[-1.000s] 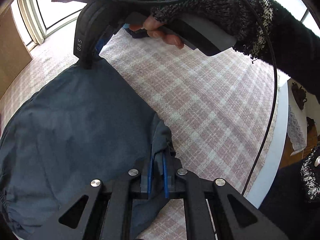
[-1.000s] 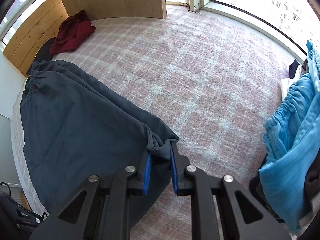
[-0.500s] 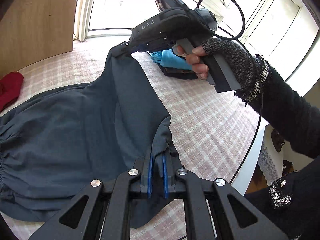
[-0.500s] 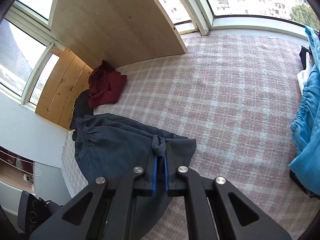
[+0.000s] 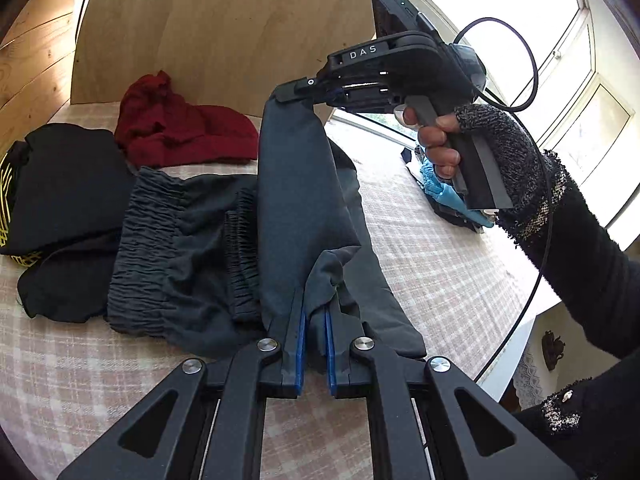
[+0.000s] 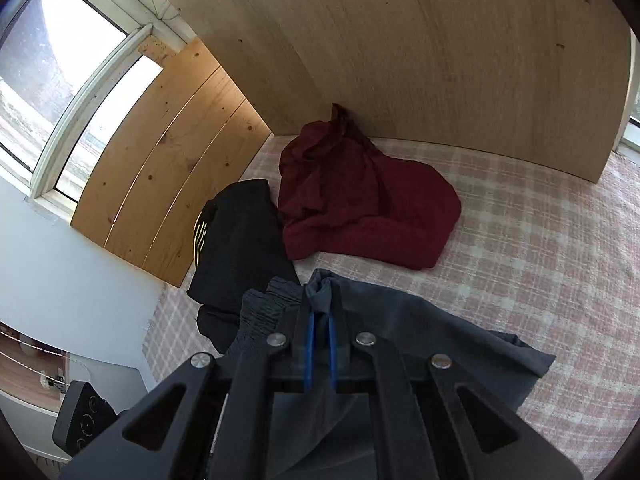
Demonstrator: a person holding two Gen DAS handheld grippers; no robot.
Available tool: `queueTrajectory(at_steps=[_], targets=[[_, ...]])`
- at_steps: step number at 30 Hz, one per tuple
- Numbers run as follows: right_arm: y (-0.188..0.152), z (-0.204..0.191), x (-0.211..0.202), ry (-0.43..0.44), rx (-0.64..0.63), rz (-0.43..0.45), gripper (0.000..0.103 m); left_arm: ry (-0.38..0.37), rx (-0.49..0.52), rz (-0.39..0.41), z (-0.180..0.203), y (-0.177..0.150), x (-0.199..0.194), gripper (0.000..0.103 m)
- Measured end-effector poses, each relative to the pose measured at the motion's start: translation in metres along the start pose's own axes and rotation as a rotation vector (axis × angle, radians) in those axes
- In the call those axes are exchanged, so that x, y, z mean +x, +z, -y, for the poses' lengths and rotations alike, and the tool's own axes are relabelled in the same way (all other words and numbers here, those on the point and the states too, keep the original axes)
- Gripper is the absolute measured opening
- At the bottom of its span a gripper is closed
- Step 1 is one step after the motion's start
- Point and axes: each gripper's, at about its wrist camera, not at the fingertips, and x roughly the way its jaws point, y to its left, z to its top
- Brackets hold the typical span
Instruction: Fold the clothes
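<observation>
Dark grey trousers (image 5: 296, 208) with an elastic waistband lie on a pink checked cloth. My left gripper (image 5: 315, 320) is shut on one edge of the trousers near the bottom of the left wrist view. My right gripper (image 5: 288, 92) is shut on another edge and holds it high, so the fabric hangs stretched between the two. In the right wrist view the right gripper (image 6: 320, 320) pinches a bunch of the trousers (image 6: 420, 320) above the gathered waistband (image 6: 264, 304).
A crumpled dark red garment (image 5: 180, 128) (image 6: 360, 204) and a black garment with yellow print (image 5: 60, 184) (image 6: 236, 232) lie beyond the trousers by the wooden panels (image 6: 400, 40). A blue garment (image 5: 440, 188) lies at the right. The table edge (image 5: 516, 344) is at the right.
Both grippers have carried the held trouser edge over toward the waistband end. The trousers now lie doubled over, and the red and black garments have come into view.
</observation>
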Motion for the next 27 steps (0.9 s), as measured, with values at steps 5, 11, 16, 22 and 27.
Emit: queueTrajectory(at_steps=[5, 11, 16, 22, 27], targets=[[0.014, -0.048, 0.07, -0.077, -0.083, -0.1, 0.01, -0.003, -0.081, -0.014, -0.059, -0.015, -0.003, 0.007], [0.018, -0.056, 0.075, -0.13, -0.058, -0.177, 0.017, 0.031, -0.169, -0.027, -0.095, -0.029, -0.007, 0.013], [0.004, -0.049, 0.059, -0.095, -0.082, -0.147, 0.04, 0.131, -0.047, -0.023, -0.073, -0.016, -0.035, 0.013], [-0.013, -0.039, 0.039, -0.053, -0.111, -0.111, 0.016, 0.033, 0.114, -0.059, -0.022, 0.006, 0.01, 0.013], [-0.04, -0.059, 0.087, -0.072, -0.215, -0.162, 0.017, 0.141, 0.076, -0.155, -0.053, -0.009, 0.047, 0.013]])
